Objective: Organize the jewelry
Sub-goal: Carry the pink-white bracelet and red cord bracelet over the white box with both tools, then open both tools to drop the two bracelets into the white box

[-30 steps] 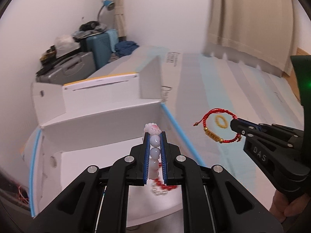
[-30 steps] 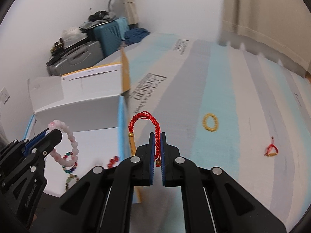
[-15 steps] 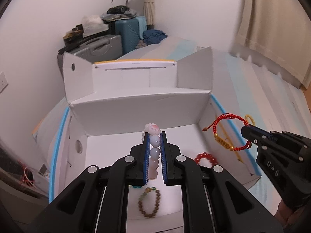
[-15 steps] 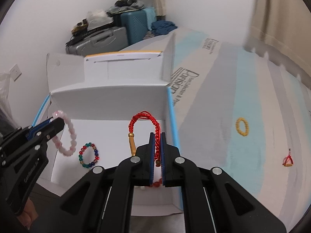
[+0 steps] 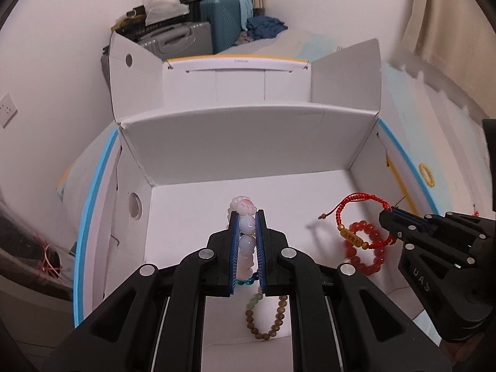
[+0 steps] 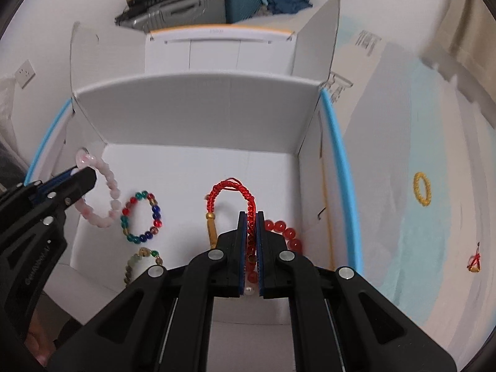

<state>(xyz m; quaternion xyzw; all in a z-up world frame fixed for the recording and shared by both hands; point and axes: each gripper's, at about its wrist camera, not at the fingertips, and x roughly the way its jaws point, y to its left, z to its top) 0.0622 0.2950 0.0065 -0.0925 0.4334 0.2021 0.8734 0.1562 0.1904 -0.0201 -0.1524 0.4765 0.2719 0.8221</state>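
The pink bead bracelet is pinched tight in the left gripper, and the red string bracelet is pinched in the right gripper; both hang over the white box. They look light and floppy, and the beads look smooth and slippery, so hold one bead or the cord. Below lie more bracelets, and far right of the right gripper a yellow ring waits outside.

Letters "UAS" in pale print on the side of the right gripper, other printing on the white box and bed cover too blurred to read
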